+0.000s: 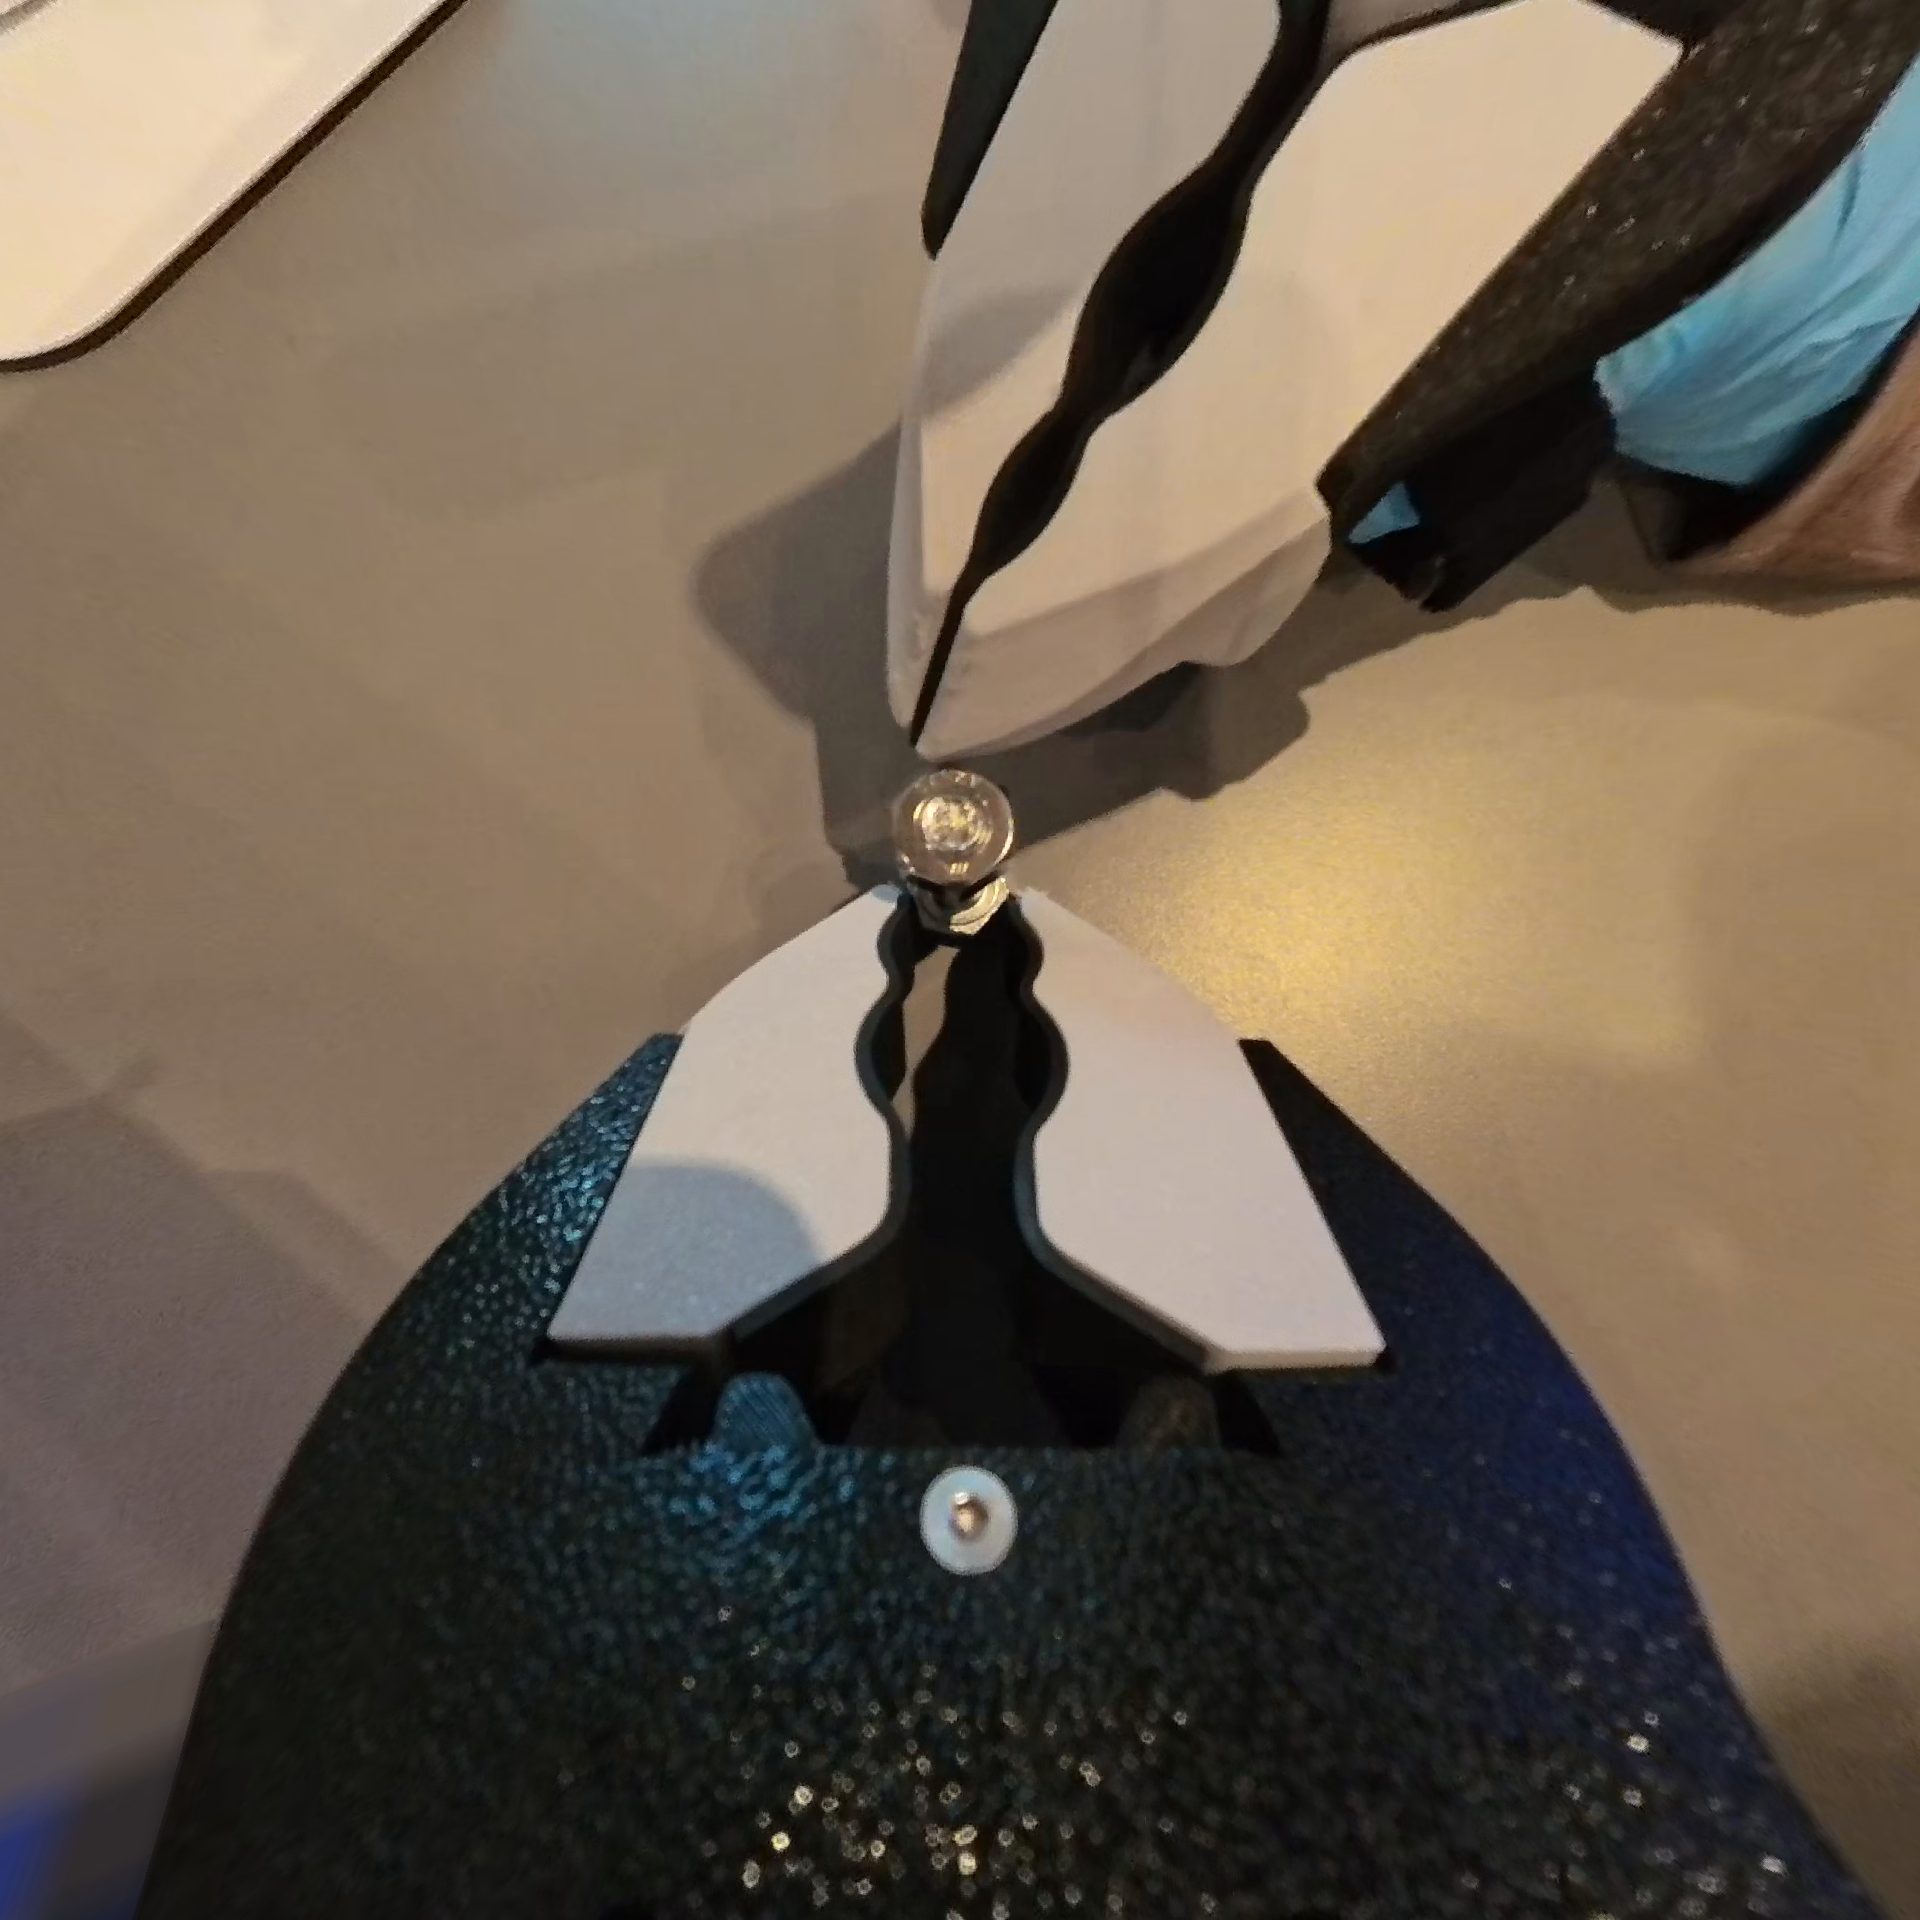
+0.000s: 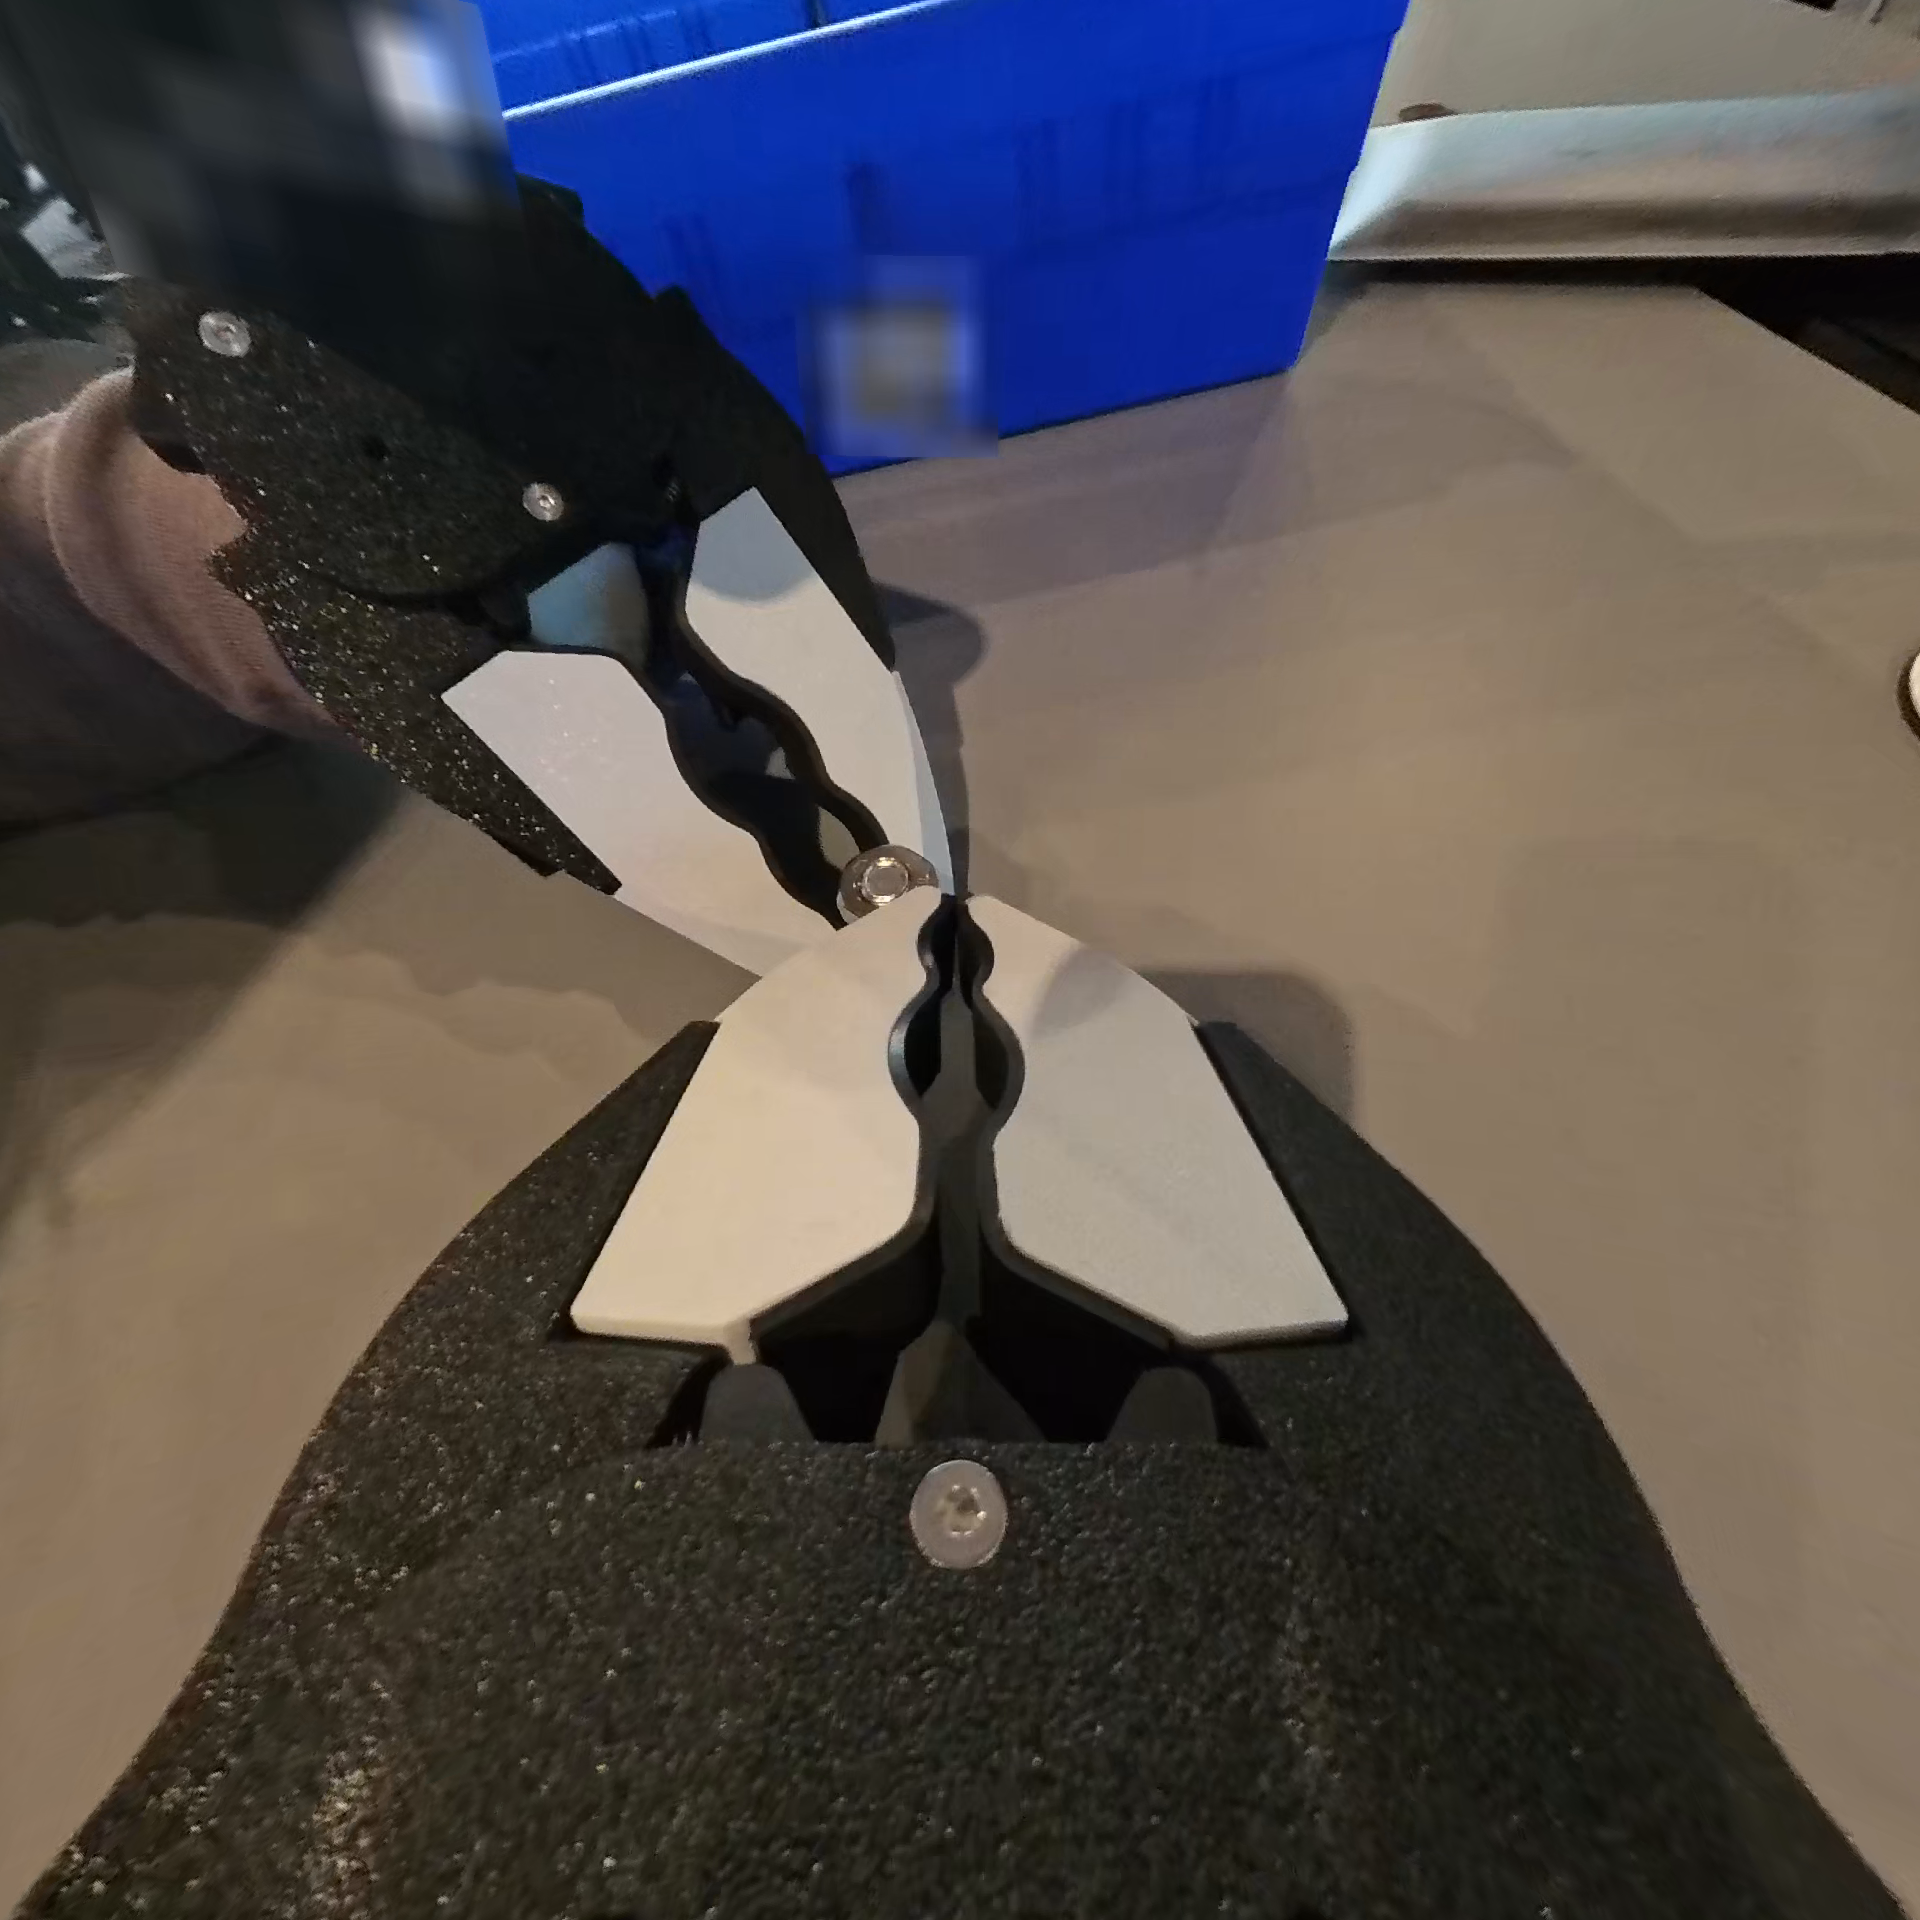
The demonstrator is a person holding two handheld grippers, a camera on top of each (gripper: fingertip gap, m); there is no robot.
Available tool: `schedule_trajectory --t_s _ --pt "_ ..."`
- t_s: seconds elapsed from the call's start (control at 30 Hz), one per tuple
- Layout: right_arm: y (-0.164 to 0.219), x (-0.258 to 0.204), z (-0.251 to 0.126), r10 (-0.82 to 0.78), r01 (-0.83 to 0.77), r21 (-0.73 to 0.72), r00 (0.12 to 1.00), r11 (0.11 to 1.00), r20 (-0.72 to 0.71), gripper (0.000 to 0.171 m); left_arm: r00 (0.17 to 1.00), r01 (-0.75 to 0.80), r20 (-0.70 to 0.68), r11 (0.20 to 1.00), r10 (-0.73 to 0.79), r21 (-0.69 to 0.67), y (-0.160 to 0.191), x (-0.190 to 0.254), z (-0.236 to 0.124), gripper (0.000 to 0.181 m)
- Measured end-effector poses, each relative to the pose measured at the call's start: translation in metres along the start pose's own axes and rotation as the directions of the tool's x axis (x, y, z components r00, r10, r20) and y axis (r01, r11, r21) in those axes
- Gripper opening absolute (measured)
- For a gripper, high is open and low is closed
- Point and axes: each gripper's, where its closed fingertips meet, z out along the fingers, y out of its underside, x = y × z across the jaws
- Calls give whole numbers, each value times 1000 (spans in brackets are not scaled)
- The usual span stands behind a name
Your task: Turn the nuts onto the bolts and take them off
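My left gripper (image 1: 954, 906) is shut on a silver nut (image 1: 956, 916) at its fingertips, above the table. The nut sits on a silver bolt, whose round head (image 1: 951, 828) stands just beyond the tips. My right gripper (image 1: 920, 736) comes in from the top with its fingers shut, tips right at the bolt head; nothing shows between them. In the right wrist view my right gripper (image 2: 951, 909) is shut with nothing between its pads. The left gripper (image 2: 883, 896) comes in from the upper left with the nut and bolt (image 2: 878, 883) between its tips, beside my right fingertips.
A blue plastic bin (image 2: 1039, 208) stands at the back of the grey table (image 2: 1455, 727). A white board (image 1: 156, 156) lies at the far left. A gloved hand (image 1: 1766, 312) and a sleeve (image 2: 83, 623) hold the grippers. My two grippers' fingertips are within a few centimetres of each other.
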Motion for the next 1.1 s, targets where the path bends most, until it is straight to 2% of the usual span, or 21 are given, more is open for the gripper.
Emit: schedule_trajectory --t_s 0.1,0.17,0.23,0.37,0.43,0.6,0.73,0.93,1.1 --pt "1 -4 -1 -8 8 -2 999 1000 31 0 1000 0 0 1000 0 0 0 0 0 16" --pt "4 -19 -4 -18 20 -13 989 1000 147 0 1000 1 1 1000 -1 0 0 0 0 16" --pt "8 -23 -3 -4 12 -45 983 999 183 0 1000 1 1 1000 -1 0 0 0 0 16" --pt "-2 -4 -6 -40 40 29 999 999 21 0 1000 2 2 1000 -2 -1 0 0 0 15" --pt "-2 2 -5 -33 34 25 999 999 -12 0 1000 3 3 1000 -3 -1 0 0 0 15" --pt "2 -1 -1 -65 65 -13 998 998 -9 0 1000 6 6 1000 -6 -1 0 -1 0 14" --pt "9 -23 -3 -65 73 -45 985 996 160 0 1000 6 6 1000 -6 -1 0 -1 0 14" --pt "-3 -1 -7 -32 31 38 999 999 18 0 1000 6 6 1000 -6 -1 0 -1 0 14" --pt "3 3 -2 -41 41 -18 999 999 -19 0 1000 7 7 1000 -7 -2 0 -1 0 13"
